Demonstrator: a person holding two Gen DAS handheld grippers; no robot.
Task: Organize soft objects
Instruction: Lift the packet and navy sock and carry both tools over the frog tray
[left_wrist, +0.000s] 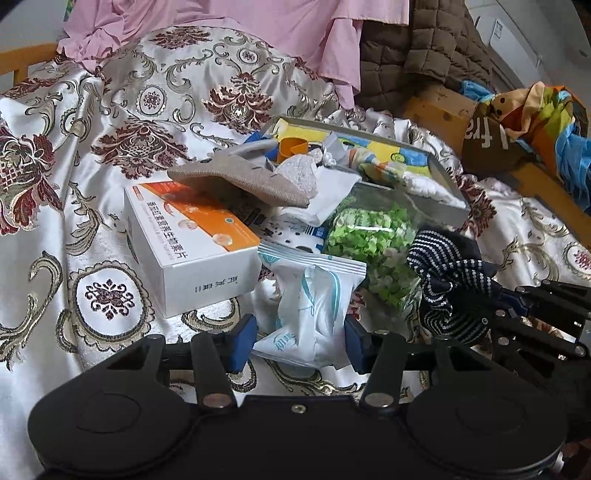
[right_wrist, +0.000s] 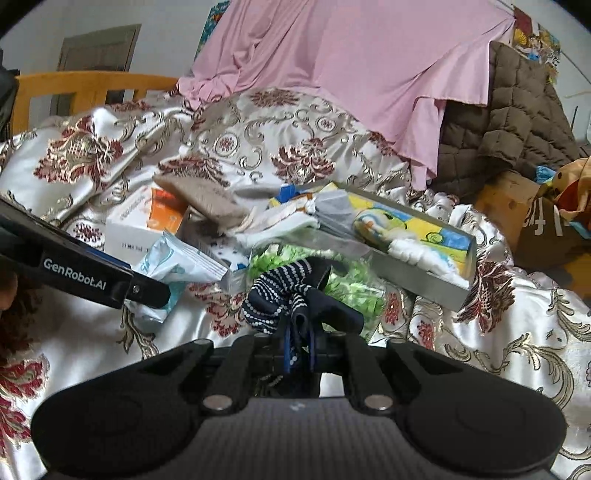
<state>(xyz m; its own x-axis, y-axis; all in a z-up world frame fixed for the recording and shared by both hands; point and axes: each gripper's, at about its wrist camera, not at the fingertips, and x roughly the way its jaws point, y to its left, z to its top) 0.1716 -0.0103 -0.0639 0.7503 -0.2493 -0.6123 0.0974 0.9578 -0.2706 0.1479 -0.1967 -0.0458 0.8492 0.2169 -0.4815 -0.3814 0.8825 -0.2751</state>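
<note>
Satin bedspread (left_wrist: 74, 229) with maroon and gold flowers covers the bed, with a pink cloth (right_wrist: 351, 74) and a brown quilt (right_wrist: 509, 122) heaped at the back. A clutter lies in the middle of it: a white and orange box (left_wrist: 192, 243), a tan cloth (left_wrist: 243, 181) draped over the box's far edge, a bag of green bits (left_wrist: 369, 240), and a shallow tray (left_wrist: 448, 192) holding small toys and wrappers.

The left gripper (left_wrist: 301, 341) sits low over the bed with its blue-padded fingers (left_wrist: 243, 339) on either side of a white pouch (left_wrist: 314, 302). The pouch stands between them and seems to touch both pads, but whether they press on it cannot be told.

The right gripper (right_wrist: 299, 349) has its fingers clenched on a navy sock (right_wrist: 284, 295) with white dots. The sock bunches up in front of the fingertips, clear of the bedspread, just in front of the bag of green bits and beside the pouch.
</note>
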